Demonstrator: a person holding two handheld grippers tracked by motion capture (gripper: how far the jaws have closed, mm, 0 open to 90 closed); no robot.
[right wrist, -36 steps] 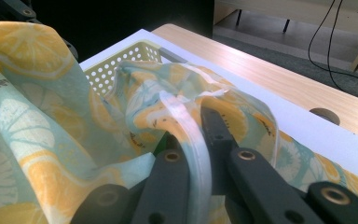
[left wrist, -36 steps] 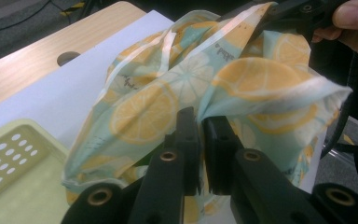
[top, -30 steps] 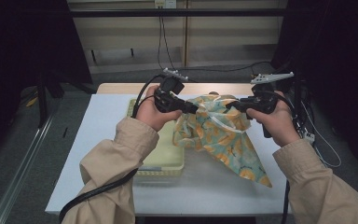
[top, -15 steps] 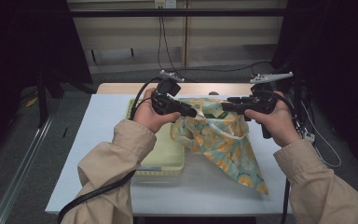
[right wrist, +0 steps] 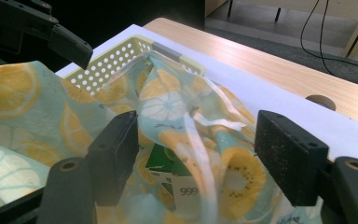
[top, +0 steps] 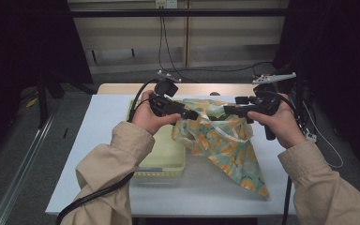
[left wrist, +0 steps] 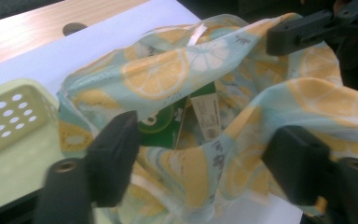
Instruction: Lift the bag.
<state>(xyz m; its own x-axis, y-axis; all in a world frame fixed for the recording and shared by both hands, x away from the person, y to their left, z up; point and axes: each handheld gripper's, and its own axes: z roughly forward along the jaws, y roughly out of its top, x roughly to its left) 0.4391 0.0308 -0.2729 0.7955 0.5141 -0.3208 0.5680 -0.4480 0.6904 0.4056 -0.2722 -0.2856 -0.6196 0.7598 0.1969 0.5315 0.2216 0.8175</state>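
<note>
**High view: both my jaw pairs spread over the lemon bag**

My left gripper (top: 193,114) and my right gripper (top: 228,110) face each other above the lemon-print bag (top: 225,145), which lies on the white table (top: 98,154) with its mouth raised between them and its tail trailing toward my right sleeve. Its left edge overlaps the pale green basket (top: 168,161).

In the left gripper view my jaws have just been opening and now stand wide apart; the bag's rim sits between them, and the pads do not press it. Inside the open mouth I see a green packet (left wrist: 161,128) and a white tag (left wrist: 208,116).

In the right gripper view my jaws have likewise just been opening; the bag's fabric and white drawstring (right wrist: 205,140) rise between them, released, with the left pad just beside the cloth.
</note>
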